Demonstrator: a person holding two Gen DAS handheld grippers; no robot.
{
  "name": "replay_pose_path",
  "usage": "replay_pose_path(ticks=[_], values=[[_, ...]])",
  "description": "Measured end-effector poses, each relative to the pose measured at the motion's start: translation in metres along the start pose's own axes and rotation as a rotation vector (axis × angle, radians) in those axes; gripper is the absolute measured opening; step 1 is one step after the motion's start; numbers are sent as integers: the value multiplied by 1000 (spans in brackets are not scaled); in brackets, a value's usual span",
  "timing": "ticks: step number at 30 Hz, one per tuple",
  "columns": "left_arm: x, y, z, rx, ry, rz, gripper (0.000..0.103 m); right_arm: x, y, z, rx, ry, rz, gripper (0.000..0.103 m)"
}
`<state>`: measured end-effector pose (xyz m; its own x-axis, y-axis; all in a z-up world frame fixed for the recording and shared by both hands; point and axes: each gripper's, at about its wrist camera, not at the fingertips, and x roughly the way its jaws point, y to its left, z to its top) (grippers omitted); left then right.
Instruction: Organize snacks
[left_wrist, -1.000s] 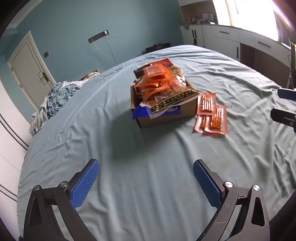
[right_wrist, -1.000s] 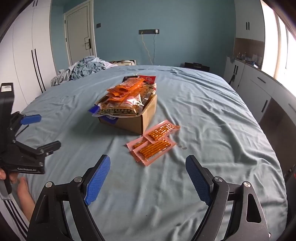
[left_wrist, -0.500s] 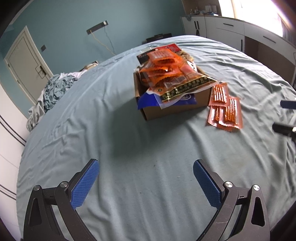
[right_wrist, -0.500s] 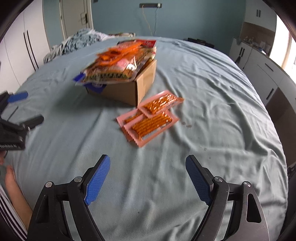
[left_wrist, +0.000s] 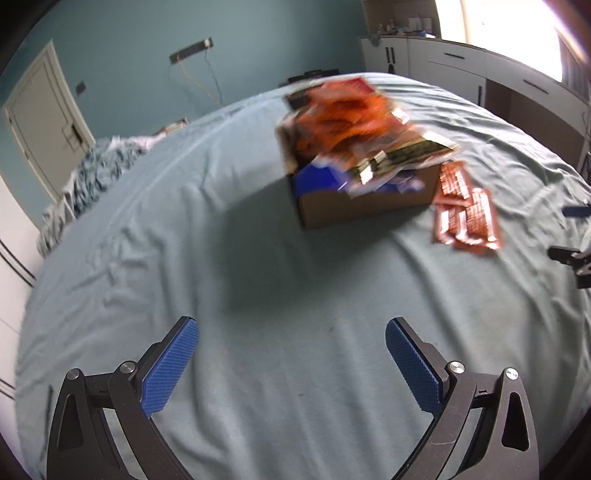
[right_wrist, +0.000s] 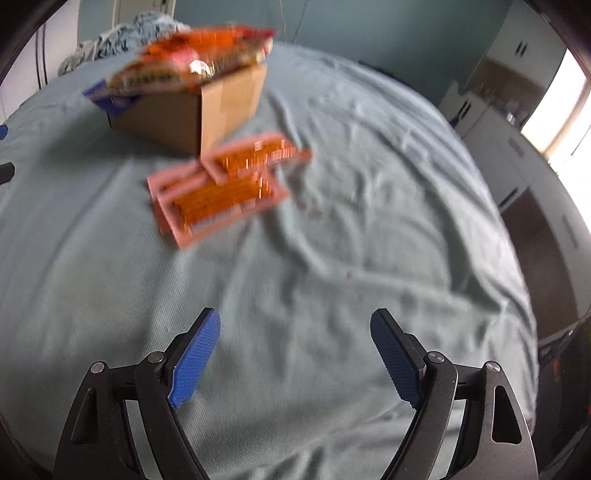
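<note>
A brown cardboard box sits on the blue-grey bed, heaped with orange and dark snack bags that spill over its rim. Beside it lie a few flat pink-edged packets of orange sticks, overlapping on the sheet. My left gripper hangs open over bare sheet, well short of the box. My right gripper is open too, nothing between its blue pads, with the packets ahead and to its left. Its tips also show at the left wrist view's right edge.
A pile of crumpled blue cloth lies at the bed's far left corner. White cabinets line the wall past the bed's right side, and a pale door stands at the back left. The bed edge drops off at right.
Both grippers have dropped lower and moved nearer the box and packets, which now loom larger and blurred. The right view has tilted down toward the packets. Both stay open.
</note>
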<state>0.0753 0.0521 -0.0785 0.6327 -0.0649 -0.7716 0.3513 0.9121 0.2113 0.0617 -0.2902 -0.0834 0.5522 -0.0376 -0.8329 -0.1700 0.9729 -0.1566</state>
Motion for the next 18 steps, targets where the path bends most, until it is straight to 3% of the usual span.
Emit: replay_pose_path(ticks=[4,6,9,12,14,16,18], values=[[33,25,-19,-57,95,41,103,3,-17,-12,77,-23,36,83],[39,33,-27,-82,118,42,103,7,-19,-11,39,-29,18,83],[48,34,-38,-59,157,19,103,22,-7,-17,-8,29,37,83],[47,39,-43,-103,132,-24,103,28,-14,-16,48,7,74,85],[50,46,-48,-164,135,-65,103,28,-19,-22,55,-11,80,90],[51,54,-53,-204,122,-111,103,27,-26,-22,30,-52,82,103],[51,54,-54,-205,118,-111,103,33,-29,-23,38,-78,119,103]])
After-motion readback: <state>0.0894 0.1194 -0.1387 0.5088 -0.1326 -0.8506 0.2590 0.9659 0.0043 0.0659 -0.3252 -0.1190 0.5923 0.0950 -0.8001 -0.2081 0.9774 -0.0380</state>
